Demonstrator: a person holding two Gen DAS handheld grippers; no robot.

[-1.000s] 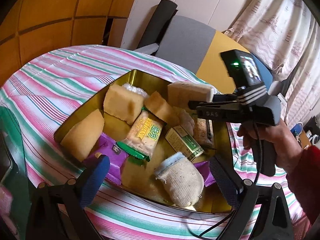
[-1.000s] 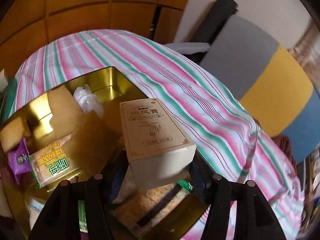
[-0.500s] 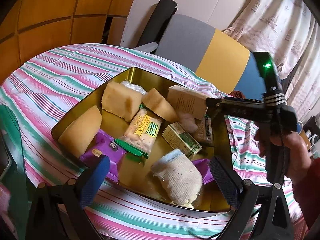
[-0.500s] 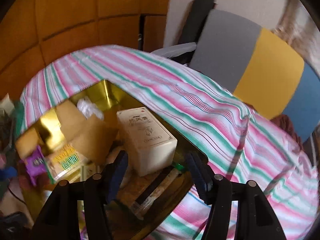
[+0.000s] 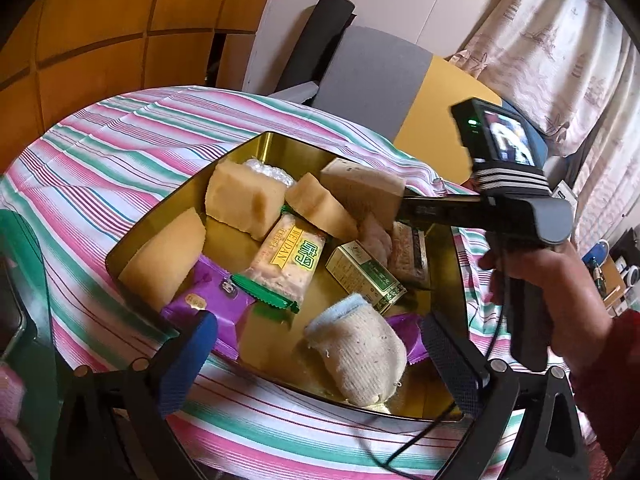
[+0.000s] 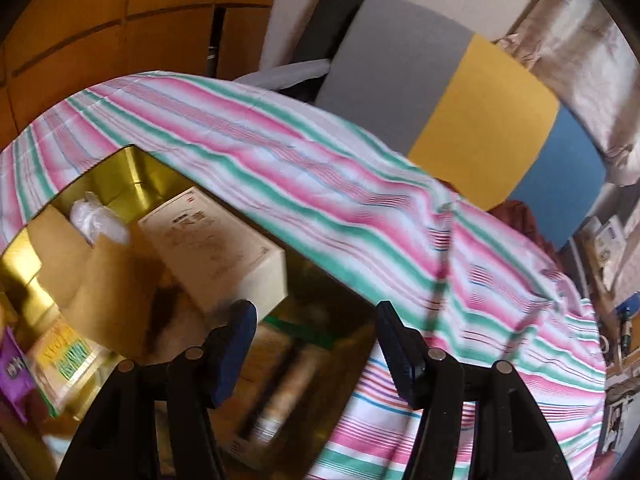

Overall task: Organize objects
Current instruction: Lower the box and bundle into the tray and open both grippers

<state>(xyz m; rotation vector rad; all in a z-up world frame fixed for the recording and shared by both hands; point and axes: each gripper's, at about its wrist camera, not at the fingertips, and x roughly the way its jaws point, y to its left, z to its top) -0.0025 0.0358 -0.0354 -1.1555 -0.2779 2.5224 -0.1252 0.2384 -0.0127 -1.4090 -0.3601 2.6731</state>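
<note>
Left gripper hangs low over the near edge of the gold tin, jaws wide apart and holding nothing. Just ahead of it, between the fingers' line of sight, lies the sock, with a purple packet by the left finger and a cracker pack further in.

Right gripper is also spread wide and empty. The box sits just ahead and to the left of its left finger, apart from the pads, resting inside the tin's far right corner on top of other things. In the right wrist view its long axis runs away from the gripper, toward the upper left, printed face up and near end facing the fingers; it looks tilted, propped on what lies beneath.

Risk, as I judge it: the box is perched on a loose heap, so it may slide or tip if the right gripper brushes it on the way out. The trailing cable could also snag the tin's rim.
</note>
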